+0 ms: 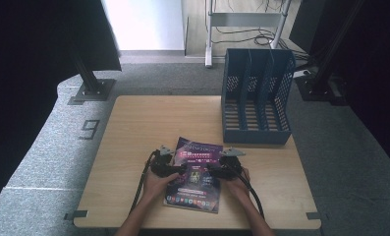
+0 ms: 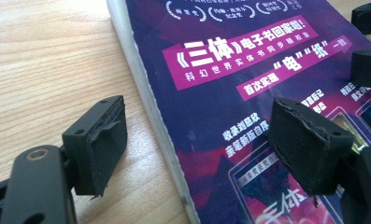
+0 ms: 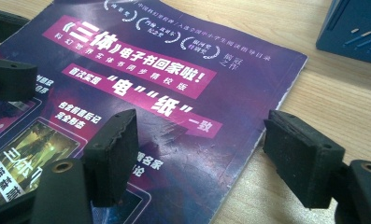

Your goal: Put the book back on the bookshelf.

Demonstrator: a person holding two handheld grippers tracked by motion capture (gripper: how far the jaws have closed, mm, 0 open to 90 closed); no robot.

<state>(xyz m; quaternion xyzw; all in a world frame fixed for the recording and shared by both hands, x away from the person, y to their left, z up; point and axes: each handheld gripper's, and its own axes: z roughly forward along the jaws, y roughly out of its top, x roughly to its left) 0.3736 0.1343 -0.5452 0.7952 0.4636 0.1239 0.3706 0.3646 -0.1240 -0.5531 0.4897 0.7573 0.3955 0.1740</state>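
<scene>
A book with a purple cover and white Chinese lettering (image 1: 195, 194) lies flat on the wooden table (image 1: 148, 123) near its front edge. My left gripper (image 1: 177, 169) sits at the book's left side. It is open: in the left gripper view (image 2: 202, 130) one jaw hangs over bare wood and the other over the cover (image 2: 230, 70), with the spine edge between them. My right gripper (image 1: 213, 172) sits at the book's right side, also open (image 3: 204, 144). It straddles the book's right edge (image 3: 141, 70), and nothing is pressed by its pads.
A blue perforated file rack (image 1: 256, 98) with three slots stands at the table's back right; its corner (image 3: 356, 23) is near the book's far corner. Bare wood lies to the left and behind the book. Dark curtains and stand bases flank the table.
</scene>
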